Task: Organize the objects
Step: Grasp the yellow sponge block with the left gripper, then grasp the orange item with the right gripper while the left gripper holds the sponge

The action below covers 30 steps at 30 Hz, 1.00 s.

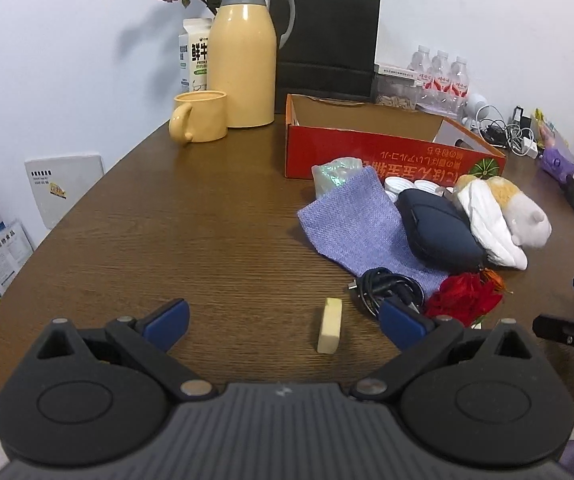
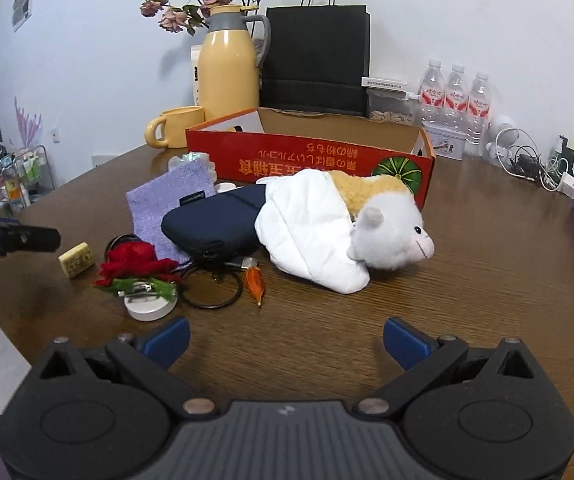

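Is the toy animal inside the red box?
No, the toy animal lies on the table in front of the red box, half wrapped in white cloth.

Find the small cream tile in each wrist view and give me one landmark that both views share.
Left wrist: the cream tile stands on edge low in the centre, between the open left gripper fingers.
Right wrist: it lies at the left, beside the red flower.
Shared landmark: the red cardboard box behind the clutter.

Pouch [image 2: 215, 224] before box [image 2: 311, 156], toy [image 2: 383, 224] right.
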Each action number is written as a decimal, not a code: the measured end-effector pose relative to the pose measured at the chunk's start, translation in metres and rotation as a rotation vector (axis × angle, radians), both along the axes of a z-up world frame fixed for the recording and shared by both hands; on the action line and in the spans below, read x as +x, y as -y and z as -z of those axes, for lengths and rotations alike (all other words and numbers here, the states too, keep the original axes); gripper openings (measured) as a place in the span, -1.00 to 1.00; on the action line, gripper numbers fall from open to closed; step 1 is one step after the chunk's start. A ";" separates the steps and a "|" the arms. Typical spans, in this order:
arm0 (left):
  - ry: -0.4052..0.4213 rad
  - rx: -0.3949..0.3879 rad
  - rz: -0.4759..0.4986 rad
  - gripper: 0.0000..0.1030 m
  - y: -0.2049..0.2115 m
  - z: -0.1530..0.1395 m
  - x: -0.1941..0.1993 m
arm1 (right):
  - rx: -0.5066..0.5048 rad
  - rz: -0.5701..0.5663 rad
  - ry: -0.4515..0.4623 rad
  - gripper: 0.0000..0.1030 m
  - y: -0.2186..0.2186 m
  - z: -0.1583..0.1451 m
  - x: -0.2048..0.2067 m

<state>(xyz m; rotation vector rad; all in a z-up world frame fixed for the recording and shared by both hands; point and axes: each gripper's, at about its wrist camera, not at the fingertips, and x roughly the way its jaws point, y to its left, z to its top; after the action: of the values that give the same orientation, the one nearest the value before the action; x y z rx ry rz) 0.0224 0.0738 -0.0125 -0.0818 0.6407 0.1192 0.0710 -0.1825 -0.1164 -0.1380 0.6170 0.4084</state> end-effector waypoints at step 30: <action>-0.022 -0.044 0.009 -0.77 0.007 0.020 0.023 | -0.018 -0.045 0.033 0.22 -0.018 0.006 0.025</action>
<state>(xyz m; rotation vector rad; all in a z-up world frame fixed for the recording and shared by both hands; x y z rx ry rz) 0.0453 0.0668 -0.0323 -0.1199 0.6655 0.0978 0.0956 -0.1643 -0.1220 -0.1759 0.5859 0.4433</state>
